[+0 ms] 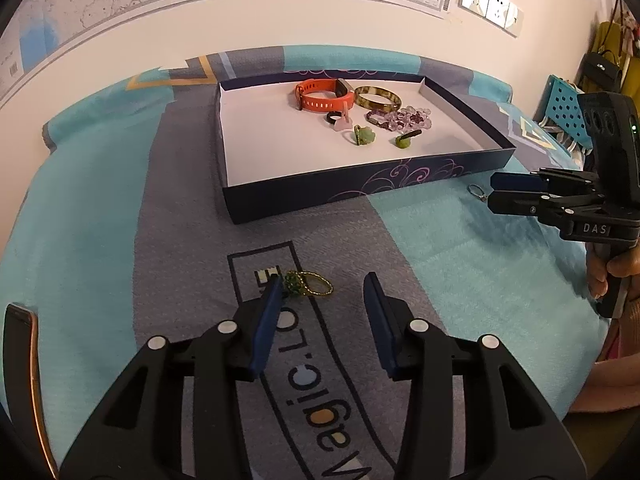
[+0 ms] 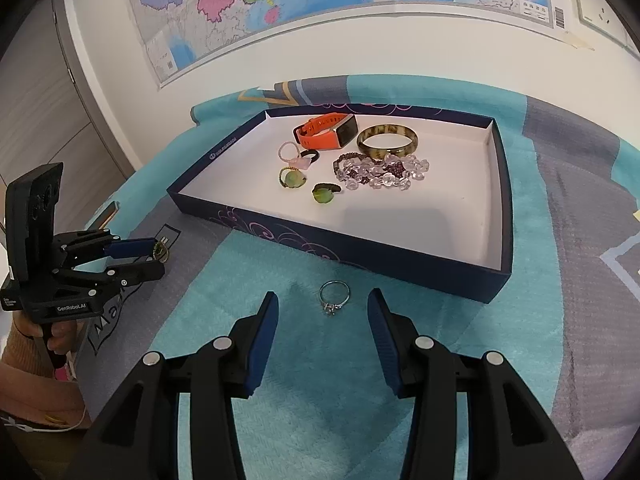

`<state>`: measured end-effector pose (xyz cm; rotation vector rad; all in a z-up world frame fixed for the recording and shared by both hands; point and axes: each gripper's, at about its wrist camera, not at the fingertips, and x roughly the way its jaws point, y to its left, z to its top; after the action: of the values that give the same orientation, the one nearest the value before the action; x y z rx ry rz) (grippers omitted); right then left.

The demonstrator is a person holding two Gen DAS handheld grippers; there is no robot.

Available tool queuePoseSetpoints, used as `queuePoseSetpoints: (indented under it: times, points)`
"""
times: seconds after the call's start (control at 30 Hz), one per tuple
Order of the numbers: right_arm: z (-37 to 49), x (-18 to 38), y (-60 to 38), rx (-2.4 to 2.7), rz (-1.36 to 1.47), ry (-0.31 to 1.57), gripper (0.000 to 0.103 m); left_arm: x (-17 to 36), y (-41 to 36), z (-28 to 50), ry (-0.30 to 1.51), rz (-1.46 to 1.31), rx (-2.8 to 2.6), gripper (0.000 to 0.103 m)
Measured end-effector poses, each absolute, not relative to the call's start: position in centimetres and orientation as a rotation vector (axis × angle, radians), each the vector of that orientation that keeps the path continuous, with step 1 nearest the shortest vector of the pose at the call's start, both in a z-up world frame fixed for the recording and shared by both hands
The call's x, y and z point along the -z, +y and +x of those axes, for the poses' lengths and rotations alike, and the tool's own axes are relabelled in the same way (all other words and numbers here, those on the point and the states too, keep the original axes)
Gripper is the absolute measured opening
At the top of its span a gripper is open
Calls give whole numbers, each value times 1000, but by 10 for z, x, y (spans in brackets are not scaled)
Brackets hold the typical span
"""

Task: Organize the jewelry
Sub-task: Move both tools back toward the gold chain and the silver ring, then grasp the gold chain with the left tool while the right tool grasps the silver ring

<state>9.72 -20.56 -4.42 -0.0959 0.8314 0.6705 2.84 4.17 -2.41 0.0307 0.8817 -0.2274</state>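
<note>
Jewelry is mostly gathered far-centre in the shallow navy cardboard tray [image 2: 496, 216]: an orange-strapped smartwatch [image 2: 326, 133], a mottled amber bangle [image 2: 387, 141] and a clear-and-purple bead bracelet [image 2: 380, 171]. Two pieces lie outside on the teal-and-grey blanket [image 2: 280, 420]. The right gripper [image 2: 323, 300], fingers apart, brackets a thin silver ring [image 2: 334, 300] just short of the tray's near wall. The left gripper [image 1: 322, 286], also spread, has a gold ring with a green stone [image 1: 308, 284] beside its left finger, possibly touching. Open cloth surrounds both rings.
</note>
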Motion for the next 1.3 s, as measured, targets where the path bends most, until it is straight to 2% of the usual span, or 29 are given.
queuePoseSetpoints:
  times: [0.07, 0.23, 0.53, 0.83, 0.9, 0.93, 1.3]
  points:
    - [97, 45, -204, -668, -107, 835, 44, 25, 42, 29, 885, 30, 226, 32]
    - [99, 48, -199, -662, -129, 840, 44, 25, 40, 28, 880, 37, 223, 24]
    - [99, 50, -190, -633, -186, 836, 42, 25, 37, 29, 875, 35, 232, 24]
    - [100, 51, -185, -585, -239, 824, 27, 26, 35, 31, 871, 29, 238, 24]
    - [100, 50, -186, -586, -236, 824, 17, 26, 35, 30, 870, 25, 239, 24]
    - [100, 50, -187, -587, -234, 825, 16, 26, 35, 31, 870, 21, 239, 24]
    - [98, 47, -190, -603, -203, 812, 15, 24, 33, 32, 867, 6, 250, 23]
